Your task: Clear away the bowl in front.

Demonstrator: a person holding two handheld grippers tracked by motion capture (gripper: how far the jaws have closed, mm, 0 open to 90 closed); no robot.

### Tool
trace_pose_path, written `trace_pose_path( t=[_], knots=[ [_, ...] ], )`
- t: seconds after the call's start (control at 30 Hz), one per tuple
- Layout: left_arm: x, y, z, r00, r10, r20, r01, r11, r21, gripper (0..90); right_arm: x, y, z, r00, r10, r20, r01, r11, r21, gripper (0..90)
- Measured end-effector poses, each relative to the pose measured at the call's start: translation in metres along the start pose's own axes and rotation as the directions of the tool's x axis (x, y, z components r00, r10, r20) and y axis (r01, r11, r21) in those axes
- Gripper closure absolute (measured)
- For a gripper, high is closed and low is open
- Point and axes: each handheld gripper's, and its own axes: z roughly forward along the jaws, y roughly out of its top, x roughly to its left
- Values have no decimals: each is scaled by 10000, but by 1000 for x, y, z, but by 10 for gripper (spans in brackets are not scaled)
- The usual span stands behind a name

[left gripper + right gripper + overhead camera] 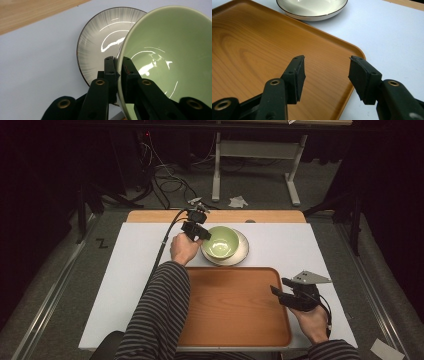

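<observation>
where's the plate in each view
High view: plate beyond the tray's far edge, centre, under the green bowl.
Left gripper view: upper centre, behind the bowl's rim, which the left gripper pinches.
Right gripper view: top edge, centre, past the tray's far rim.
Shared landmark: the white table cover it sits on.

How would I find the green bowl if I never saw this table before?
Start at the big wooden tray near the person, then look just past its far edge to the pale plate on the white tabletop. The green bowl is over that plate, its rim pinched by the left tongs. It is the only green thing there.
</observation>
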Motion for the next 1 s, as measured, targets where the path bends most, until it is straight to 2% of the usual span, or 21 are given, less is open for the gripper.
trace_pose_path(
  t=[0.23,0.47,1.0],
  knots=[
    [-9,-1,-18,9988,392,278,-385,9989,-249,849,0,0,0,10000,-81,3,81,10000,35,484],
    [-18,-4,-29,9954,847,457,-836,9962,-255,849,1,0,1,9999,-104,6,104,9999,67,483],
    [-36,-19,-42,9839,1291,1235,-1284,9916,-140,849,2,0,2,9998,-173,-90,174,9998,118,483]
  ],
)
